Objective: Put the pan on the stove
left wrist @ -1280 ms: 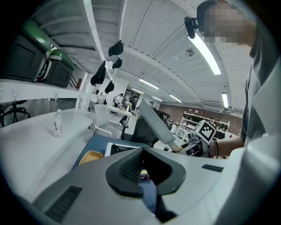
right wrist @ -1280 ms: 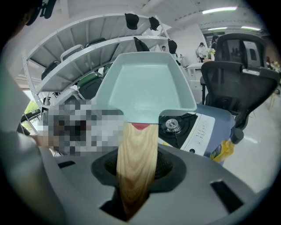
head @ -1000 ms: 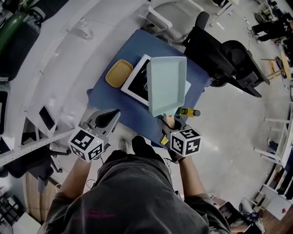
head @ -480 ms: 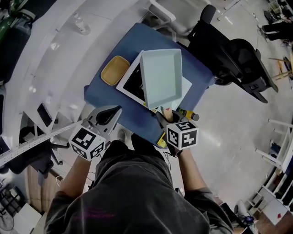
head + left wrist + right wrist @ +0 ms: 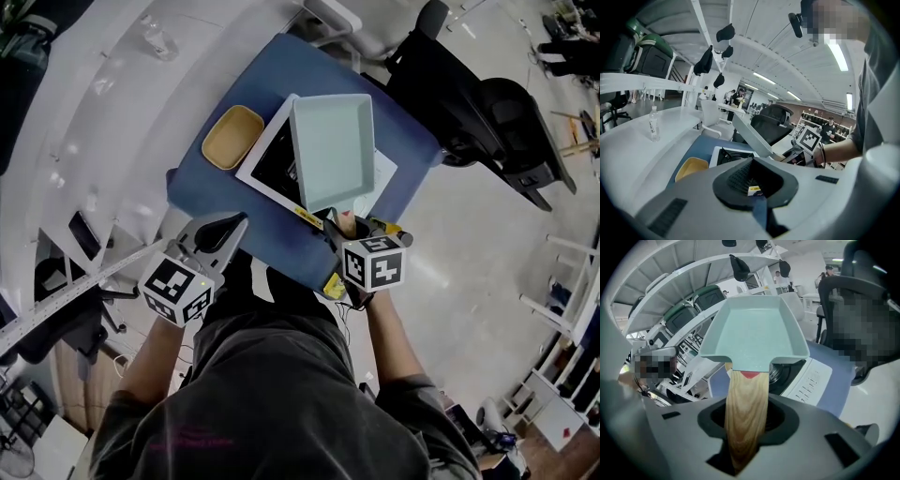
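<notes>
A pale green rectangular pan [image 5: 333, 150] hangs tilted over the white stove [image 5: 267, 159] with its black burner, on the blue table [image 5: 211, 192]. My right gripper [image 5: 345, 230] is shut on the pan's wooden handle [image 5: 745, 413], which runs back between the jaws. In the right gripper view the pan [image 5: 754, 333] fills the middle, with the stove [image 5: 806, 376] below it. My left gripper [image 5: 225, 234] hovers at the table's near left edge, open and holding nothing. In the left gripper view its jaws [image 5: 754, 180] point at the stove [image 5: 729, 154] and the pan's underside [image 5: 750, 136].
A yellow dish [image 5: 232, 137] lies left of the stove. A small yellow-green bottle [image 5: 389, 227] lies by the right gripper at the table's edge. Black office chairs [image 5: 487, 112] stand beyond the table. A water bottle [image 5: 654, 124] stands on the white counter at the left.
The right gripper has carried the pan down and a little left, so it now covers more of the stove. The left gripper has sunk slightly beside the table.
</notes>
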The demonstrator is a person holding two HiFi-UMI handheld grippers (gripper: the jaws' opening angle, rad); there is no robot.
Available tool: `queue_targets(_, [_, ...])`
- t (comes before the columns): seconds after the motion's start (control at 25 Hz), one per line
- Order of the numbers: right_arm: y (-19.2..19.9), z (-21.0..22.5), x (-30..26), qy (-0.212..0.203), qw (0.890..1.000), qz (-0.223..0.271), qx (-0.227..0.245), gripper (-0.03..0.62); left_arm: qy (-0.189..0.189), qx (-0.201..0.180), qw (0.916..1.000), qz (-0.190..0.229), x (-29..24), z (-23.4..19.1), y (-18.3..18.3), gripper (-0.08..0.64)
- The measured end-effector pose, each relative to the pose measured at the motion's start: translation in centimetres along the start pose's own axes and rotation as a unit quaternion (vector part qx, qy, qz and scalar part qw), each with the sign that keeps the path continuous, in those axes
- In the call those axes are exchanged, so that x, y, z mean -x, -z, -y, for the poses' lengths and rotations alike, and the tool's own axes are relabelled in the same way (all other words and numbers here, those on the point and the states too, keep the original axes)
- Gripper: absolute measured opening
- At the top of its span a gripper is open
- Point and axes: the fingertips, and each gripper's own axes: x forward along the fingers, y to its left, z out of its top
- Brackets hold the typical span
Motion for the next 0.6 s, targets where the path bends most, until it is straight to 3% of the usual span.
queue_targets(0.6, [2.3, 1.1, -4.2, 0.07, 0.995, -0.065, -0.018, 0.121, 0.057, 0.013, 0.9981, -0.017, -0.9, -5.1, 0.9, 0.002])
